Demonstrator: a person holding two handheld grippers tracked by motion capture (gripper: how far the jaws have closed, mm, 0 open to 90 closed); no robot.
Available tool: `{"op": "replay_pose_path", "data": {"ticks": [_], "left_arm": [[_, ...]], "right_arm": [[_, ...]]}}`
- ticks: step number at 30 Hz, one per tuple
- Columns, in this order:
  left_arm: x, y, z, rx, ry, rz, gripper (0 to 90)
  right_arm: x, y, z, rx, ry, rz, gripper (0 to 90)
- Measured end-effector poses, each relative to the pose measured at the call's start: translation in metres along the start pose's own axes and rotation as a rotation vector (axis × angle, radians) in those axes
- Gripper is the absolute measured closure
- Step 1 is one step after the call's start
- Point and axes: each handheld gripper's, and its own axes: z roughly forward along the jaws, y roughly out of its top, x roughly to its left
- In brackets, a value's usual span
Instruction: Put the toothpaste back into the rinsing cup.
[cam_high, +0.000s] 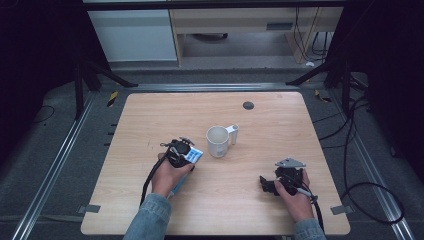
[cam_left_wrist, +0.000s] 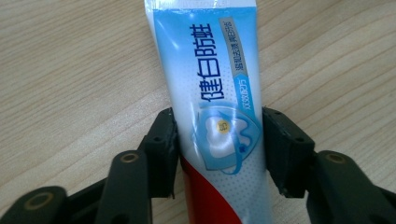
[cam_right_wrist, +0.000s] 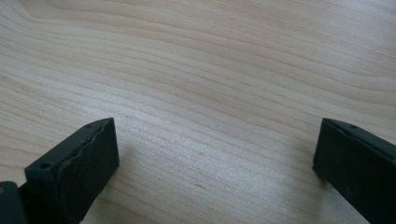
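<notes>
Item: toothpaste tube (cam_left_wrist: 212, 107), blue and white with a red lower part, lying flat on the wooden tabletop (cam_high: 150, 120). My left gripper (cam_left_wrist: 217, 149) is clamped on its two sides, both pads pressed to it. In the high view the tube sits just left of a white mug (cam_high: 217, 141). My right gripper (cam_right_wrist: 215, 158) is released, jaws wide over bare wood, well apart from the tube.
</notes>
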Motion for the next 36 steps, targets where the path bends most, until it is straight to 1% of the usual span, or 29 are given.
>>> {"op": "replay_pose_path", "data": {"ticks": [2, 3, 4, 5, 8, 11, 12, 14, 19, 21, 29, 36], "left_arm": [[-0.001, 0.000, -0.002, -0.010, -0.003, 0.005, 60.2], [-0.001, 0.000, -0.003, -0.014, -0.003, 0.013, 60.2], [-0.003, 0.000, -0.005, -0.019, 0.003, 0.031, 65.9], [-0.003, 0.000, -0.006, -0.020, 0.006, 0.039, 67.4], [-0.004, 0.000, -0.009, -0.025, 0.001, 0.045, 70.1], [-0.008, 0.000, -0.017, -0.059, 0.001, 0.058, 70.7], [-0.008, 0.000, -0.017, -0.059, 0.001, 0.058, 70.9], [-0.011, 0.003, -0.027, -0.087, 0.005, 0.069, 71.2], [-0.014, 0.007, -0.043, -0.125, 0.016, 0.080, 71.4], [-0.014, 0.008, -0.048, -0.133, 0.018, 0.087, 71.4], [-0.015, 0.011, -0.061, -0.170, 0.026, 0.090, 71.6], [-0.014, 0.012, -0.068, -0.203, 0.025, 0.084, 71.7]], "right_arm": [[0.000, 0.000, 0.000, 0.000, 0.000, 0.000, 0.4], [0.000, 0.000, 0.000, 0.000, 0.000, 0.000, 0.4], [0.000, 0.000, 0.000, 0.000, 0.000, 0.000, 0.4], [0.000, 0.000, 0.000, 0.000, 0.000, 0.000, 0.4], [0.000, 0.000, 0.000, 0.000, 0.000, 0.001, 0.4], [0.000, 0.000, 0.000, 0.000, 0.000, 0.000, 0.4], [0.000, 0.000, 0.000, 0.000, 0.000, 0.000, 0.4], [0.000, 0.000, 0.000, 0.000, 0.000, 0.001, 0.4], [0.000, 0.000, 0.000, 0.000, 0.000, 0.000, 0.4], [0.000, 0.000, 0.000, 0.000, 0.000, 0.000, 0.4], [0.000, 0.000, 0.000, 0.000, -0.001, 0.000, 0.4], [0.000, 0.000, 0.000, 0.000, 0.000, 0.001, 0.4]]}}
